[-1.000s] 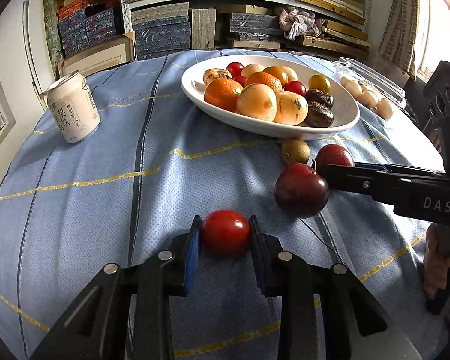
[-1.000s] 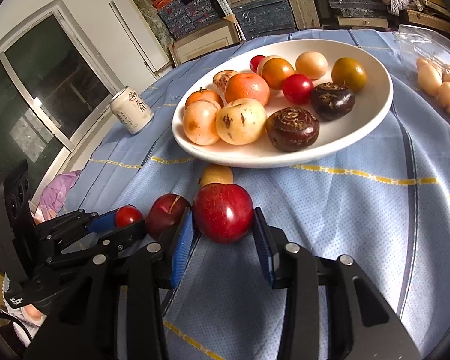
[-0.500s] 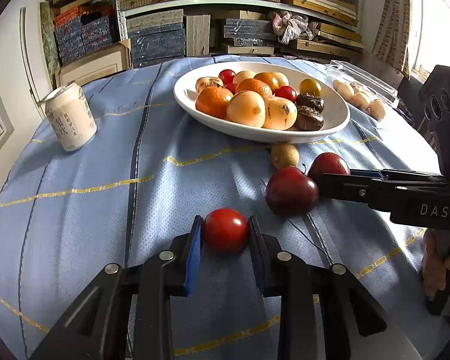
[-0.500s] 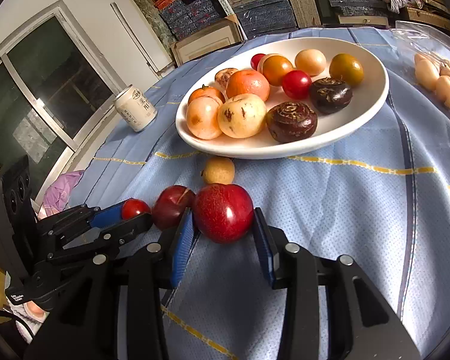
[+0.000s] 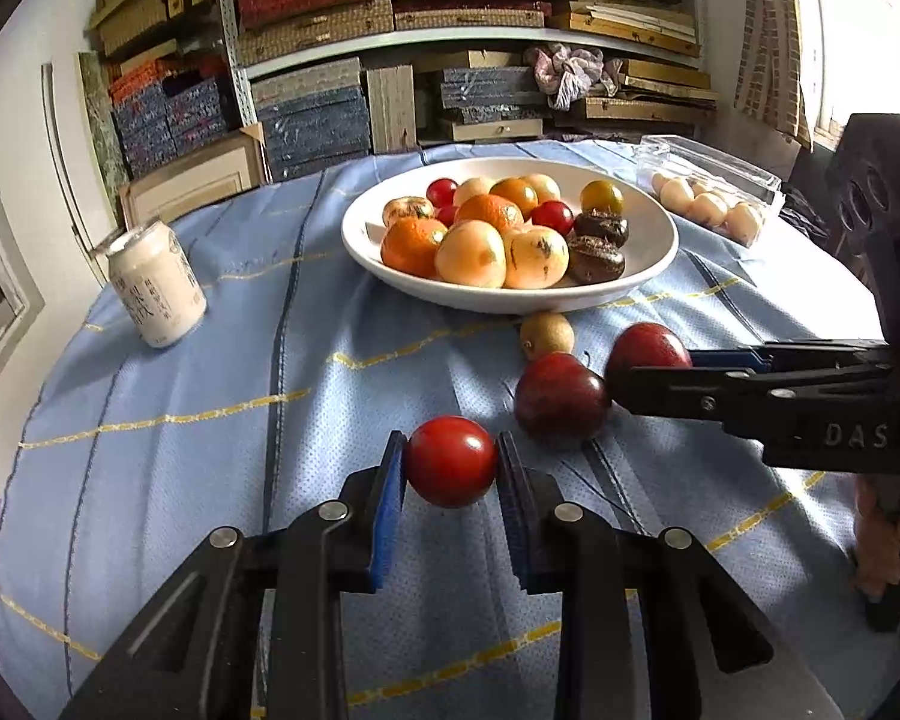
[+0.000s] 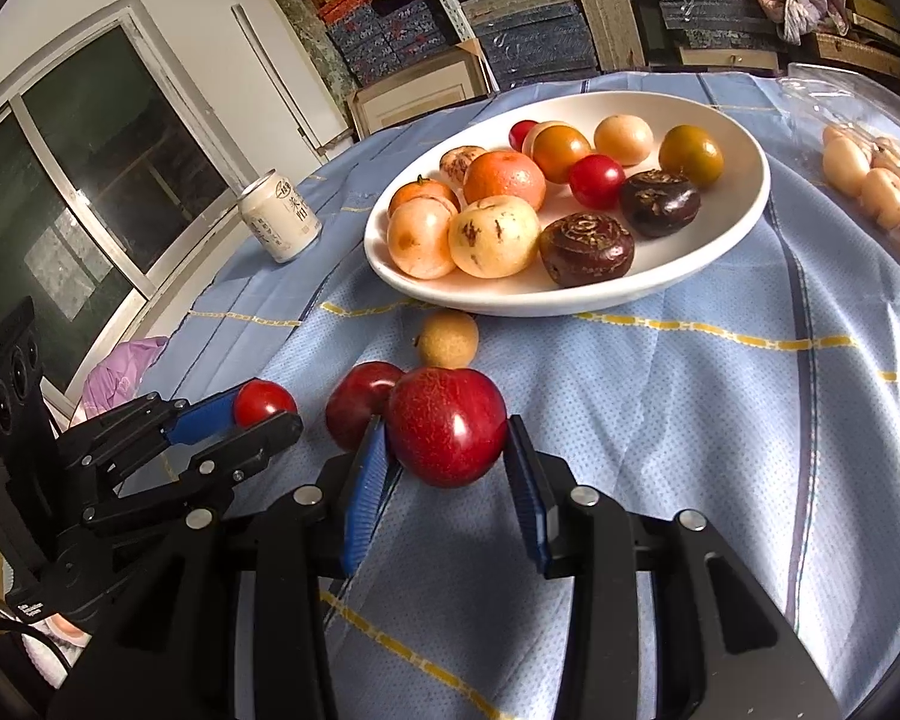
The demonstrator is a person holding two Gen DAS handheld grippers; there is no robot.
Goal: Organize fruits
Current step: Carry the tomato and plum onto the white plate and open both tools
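Left wrist view: we have the left gripper (image 5: 451,471) clamped on a small tomato (image 5: 450,461), lifted just clear of the desk (image 5: 180,396). In the right wrist view, our right gripper (image 6: 444,450) is closed on a big red plum (image 6: 446,426), also off the cloth. The bowl (image 5: 654,246) at twelve o'clock already carries most of the fruit: oranges, pale round ones, cherry tomatoes, two dark chestnuts. Two pieces remain on the desk, a darker plum (image 5: 561,397) at one o'clock of the tomato and a small longan (image 5: 547,333) just before the bowl. We judge the job largely done, with four fruits left to bring over.
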